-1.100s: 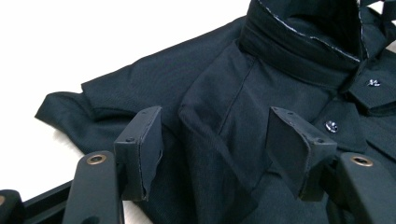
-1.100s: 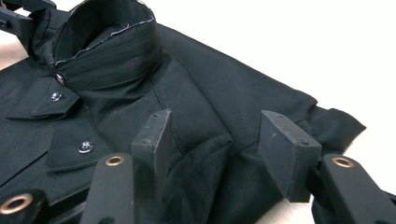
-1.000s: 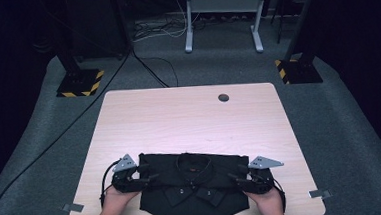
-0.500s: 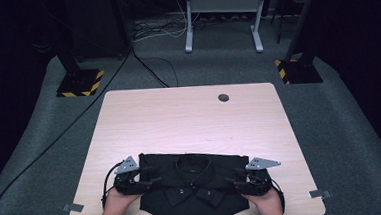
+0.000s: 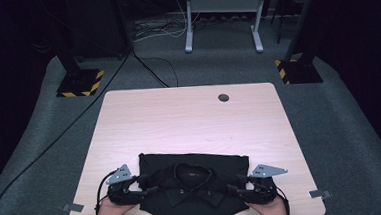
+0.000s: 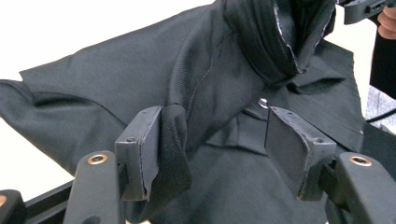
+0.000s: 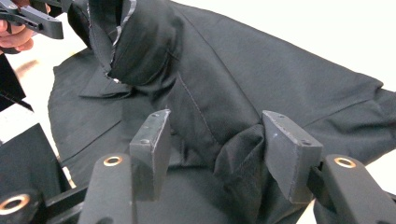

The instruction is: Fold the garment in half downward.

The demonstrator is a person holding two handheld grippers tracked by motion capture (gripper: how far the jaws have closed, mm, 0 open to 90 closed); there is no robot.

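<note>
A black collared shirt (image 5: 192, 162) lies folded on the wooden table (image 5: 189, 117) by its near edge, collar facing up. My left gripper (image 5: 145, 184) is at the shirt's left shoulder, pointing inward. In the left gripper view its jaws (image 6: 212, 135) stand apart, and a fold of the shirt (image 6: 116, 79) rests against one pad (image 6: 140, 149) only. My right gripper (image 5: 233, 189) is at the right shoulder. Its jaws (image 7: 215, 135) are also apart, with bunched fabric of the shirt (image 7: 261, 70) lying against one pad (image 7: 289, 154). Neither pair squeezes the cloth.
A dark round grommet (image 5: 223, 97) sits near the table's far edge. Tape marks (image 5: 72, 207) (image 5: 318, 194) lie at the near corners. Stand bases with hazard stripes (image 5: 79, 84) (image 5: 299, 71) and a cable (image 5: 41, 151) are on the grey floor beyond.
My left gripper has shifted a little toward the near edge beside the shirt. The right gripper and the shirt stay much as they were.
</note>
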